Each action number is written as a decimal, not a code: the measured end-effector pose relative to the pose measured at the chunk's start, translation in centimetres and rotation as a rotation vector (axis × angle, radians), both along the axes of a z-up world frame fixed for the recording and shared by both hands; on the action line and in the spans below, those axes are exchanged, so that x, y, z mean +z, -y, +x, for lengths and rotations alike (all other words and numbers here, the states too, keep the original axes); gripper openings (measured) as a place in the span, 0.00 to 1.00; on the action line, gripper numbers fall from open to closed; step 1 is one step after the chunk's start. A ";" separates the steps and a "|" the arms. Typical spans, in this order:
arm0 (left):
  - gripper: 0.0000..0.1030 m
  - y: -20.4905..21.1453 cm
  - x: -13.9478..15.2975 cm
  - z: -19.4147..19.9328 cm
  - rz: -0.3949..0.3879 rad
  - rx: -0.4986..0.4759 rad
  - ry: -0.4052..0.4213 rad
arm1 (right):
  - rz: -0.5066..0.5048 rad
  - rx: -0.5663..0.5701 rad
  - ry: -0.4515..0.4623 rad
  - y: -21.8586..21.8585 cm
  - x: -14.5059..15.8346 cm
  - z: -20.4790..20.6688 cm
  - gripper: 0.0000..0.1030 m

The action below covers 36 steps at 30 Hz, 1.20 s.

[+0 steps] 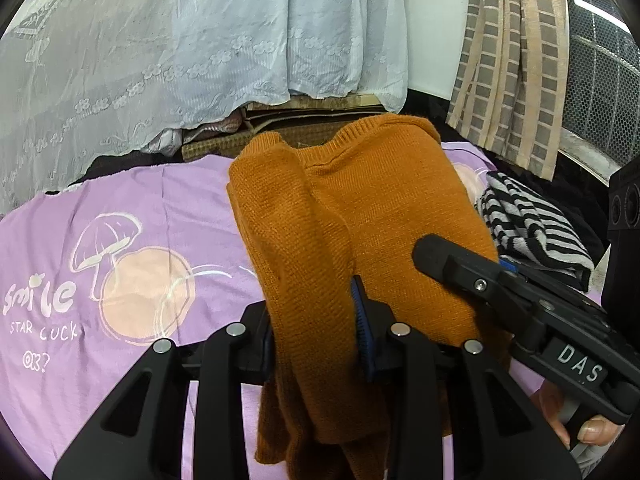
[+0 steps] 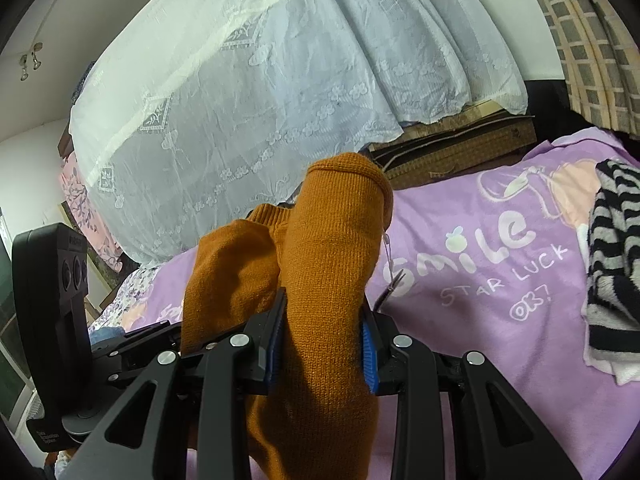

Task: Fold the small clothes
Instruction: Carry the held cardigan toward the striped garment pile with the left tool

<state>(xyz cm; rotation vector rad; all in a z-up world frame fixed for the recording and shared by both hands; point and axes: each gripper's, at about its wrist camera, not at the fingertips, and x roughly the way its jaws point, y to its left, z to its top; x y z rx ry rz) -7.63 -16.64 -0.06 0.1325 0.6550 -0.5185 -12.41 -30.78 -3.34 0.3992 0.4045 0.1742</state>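
An orange knit sweater is bunched up and held above the purple printed sheet. My left gripper is shut on a thick fold of it, with cloth hanging below the blue pads. My right gripper is shut on another fold of the same orange sweater, which rises in front of the lens. In the left wrist view the right gripper reaches in from the right, its fingers against the knit, with a hand on its handle.
A folded black-and-grey striped garment lies on the sheet to the right, also seen as the striped garment in the right wrist view. White lace curtain hangs behind, checked drape at far right, woven mats stacked beyond the bed.
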 end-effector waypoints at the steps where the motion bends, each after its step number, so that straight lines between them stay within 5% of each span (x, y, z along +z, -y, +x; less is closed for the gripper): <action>1: 0.30 0.1 0.1 -0.2 0.000 -0.002 0.004 | -0.001 -0.003 0.004 0.1 0.1 -0.2 0.31; 23: 0.30 4.7 2.7 -3.5 0.015 -0.086 0.076 | -0.012 -0.089 0.079 3.5 2.0 -5.3 0.31; 36: 0.30 14.2 5.4 -5.2 0.032 -0.239 0.138 | 0.002 -0.242 0.145 11.6 4.4 -9.6 0.31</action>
